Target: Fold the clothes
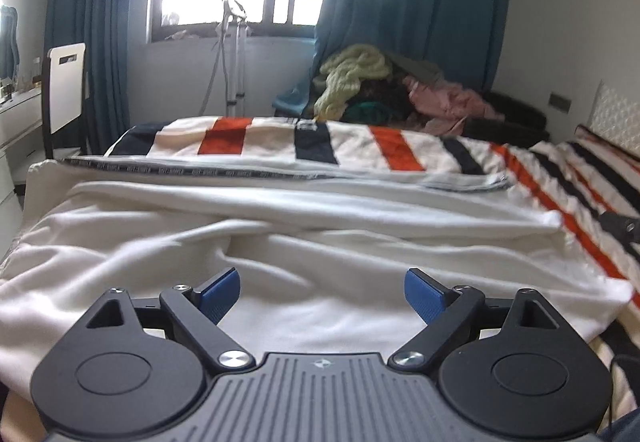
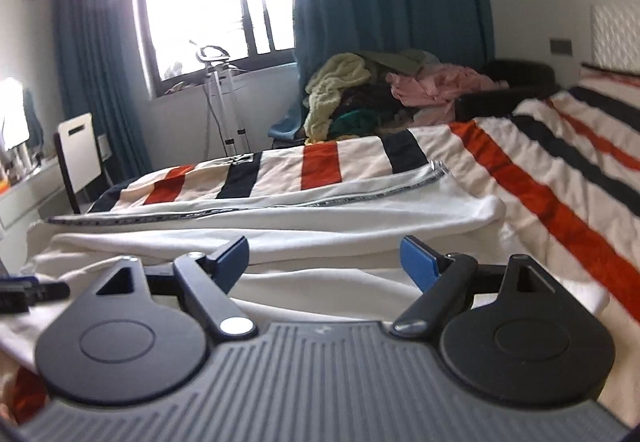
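Left gripper point(image 1: 322, 292): jaws apart, nothing between them, white garment point(image 1: 280, 226) spread on the bed directly below and ahead. Right gripper point(image 2: 324, 262): jaws apart, empty, over the same garment's near edge. Striped blanket point(image 2: 560, 177) lies beyond and right. Clothes pile point(image 2: 380, 93) far ahead.

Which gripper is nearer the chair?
Left. The left gripper is over the garment at the end toward the chair; the right gripper is farther along the bed, away from it.
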The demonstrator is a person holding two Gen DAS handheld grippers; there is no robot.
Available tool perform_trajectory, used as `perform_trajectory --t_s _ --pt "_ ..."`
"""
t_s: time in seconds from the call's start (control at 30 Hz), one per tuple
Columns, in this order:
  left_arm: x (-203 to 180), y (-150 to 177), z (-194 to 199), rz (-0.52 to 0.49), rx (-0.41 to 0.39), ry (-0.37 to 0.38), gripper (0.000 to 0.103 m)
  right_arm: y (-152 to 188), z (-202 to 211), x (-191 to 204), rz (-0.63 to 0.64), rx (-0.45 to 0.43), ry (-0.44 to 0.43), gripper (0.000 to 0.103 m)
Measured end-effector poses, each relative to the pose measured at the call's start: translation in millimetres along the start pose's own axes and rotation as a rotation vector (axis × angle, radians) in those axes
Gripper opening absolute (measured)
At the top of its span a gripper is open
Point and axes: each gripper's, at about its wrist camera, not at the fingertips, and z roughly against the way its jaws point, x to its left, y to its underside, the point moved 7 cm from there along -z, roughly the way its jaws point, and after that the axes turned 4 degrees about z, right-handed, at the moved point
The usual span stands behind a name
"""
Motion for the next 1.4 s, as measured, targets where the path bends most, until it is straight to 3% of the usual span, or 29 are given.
perform_trajectory --t_s 0.27,0.47,0.57,0.73,0.87,1.03,1.17,1.4 --pt "26.6 11.9 -16.7 0.138 0.111 -0.031 0.091 12.3 -4.6 -36.1 -0.124 0.045 0.076 0.084" --pt "80.5 -3.6 -14.2 0.238 0.144 -0.156 0.091 19.5 -5.3 -51.3 -0.206 0.073 0.087 0.084" --pt "118.2 -14.6 -6.7 0.352 0.166 -0.18 0.091 24.0 -7.4 -58.0 -0.23 0.093 0.106 0.084" --pt "203.5 -14.7 12.4 0.635 0.187 -0.265 0.091 32.7 -12.4 -73.8 -0.309 0.127 0.126 0.084" --pt "268.8 7.8 31.0 0.899 0.165 -0.319 0.091 37.4 -13.9 -82.7 -0.373 0.135 0.123 0.084" --pt "298.5 40.3 29.1 1.081 0.163 -0.284 0.089 43.2 -18.5 -93.3 -0.445 0.153 0.128 0.084" --pt "303.2 45.4 25.8 1.129 0.166 -0.269 0.086 49.0 -17.7 -106.9 -0.52 0.154 0.152 0.084" --pt "301.8 46.3 55.7 1.111 0.085 -0.347 0.086 63.0 -12.9 -138.1 -0.689 0.153 0.231 0.084"
